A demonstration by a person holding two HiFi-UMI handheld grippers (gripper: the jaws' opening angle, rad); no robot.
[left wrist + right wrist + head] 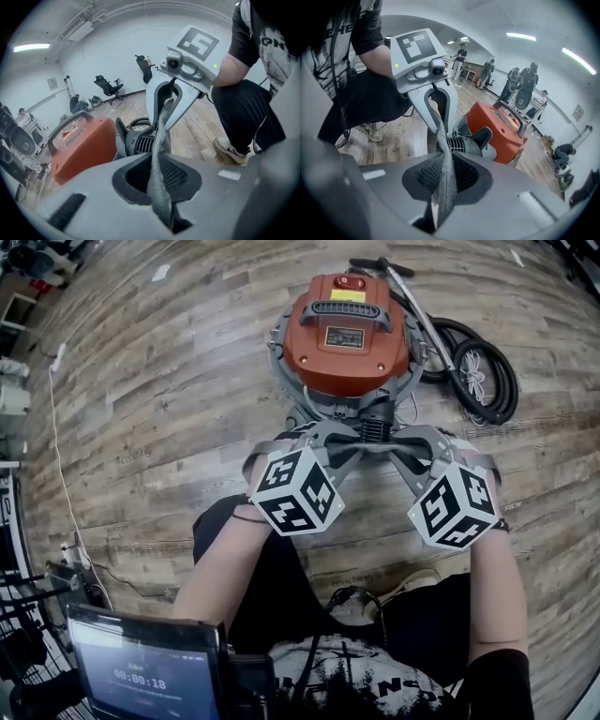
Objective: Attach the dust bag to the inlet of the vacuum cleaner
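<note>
Wood floor (pixel 187 381); left gripper (pixel 157 166), right gripper (pixel 446 172): fingers (pixel 179 176) tight on dust bag (pixel 159 138).

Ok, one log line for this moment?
left tool: shut on dust bag | right tool: shut on dust bag | bag stretched between tools at vacuum cleaner near side | attachment: unclear

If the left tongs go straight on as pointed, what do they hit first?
Beyond the dust bag strip they clamp, the left tongs would probably meet the right tongs first; the vacuum cleaner's ribbed port lies close beside it.
</note>
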